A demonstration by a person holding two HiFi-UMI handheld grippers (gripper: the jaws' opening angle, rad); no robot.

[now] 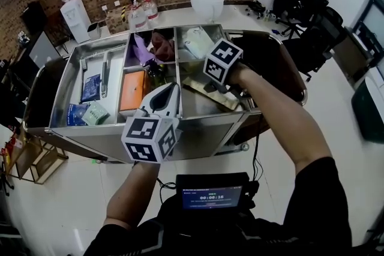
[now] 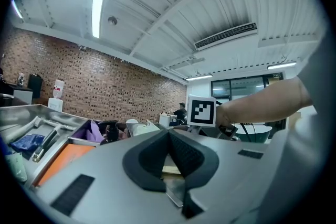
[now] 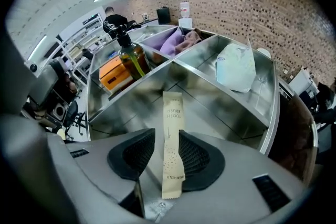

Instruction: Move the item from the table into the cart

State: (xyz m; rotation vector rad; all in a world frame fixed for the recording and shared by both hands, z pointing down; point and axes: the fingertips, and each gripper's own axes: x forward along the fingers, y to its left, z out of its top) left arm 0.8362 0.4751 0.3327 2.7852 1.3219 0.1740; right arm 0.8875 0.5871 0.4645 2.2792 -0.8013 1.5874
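Note:
A long tan toothbrush packet (image 3: pixel 171 139) lies between the pads of my right gripper (image 3: pixel 167 138), its far end down on the floor of the steel cart's (image 3: pixel 252 113) front compartment. The jaws stand apart, with a gap showing on the left pad's side, so the packet is not pinched. From the head view, the right gripper (image 1: pixel 208 88) reaches into the cart (image 1: pixel 198 119) over the packet (image 1: pixel 211 95). My left gripper (image 1: pixel 162 100) hovers at the cart's near rim, pads together and empty. In the left gripper view, its pads (image 2: pixel 181 152) meet at the tip.
Other cart compartments hold an orange box (image 1: pixel 132 92), a dark pump bottle (image 3: pixel 131 55), purple cloth (image 1: pixel 141 48), a white bag (image 3: pixel 236 65), blue packets (image 1: pixel 91 87) and a long tool (image 1: pixel 104 72). Behind the cart, bottles (image 1: pixel 137 14) stand on a table. Office chairs stand at the right.

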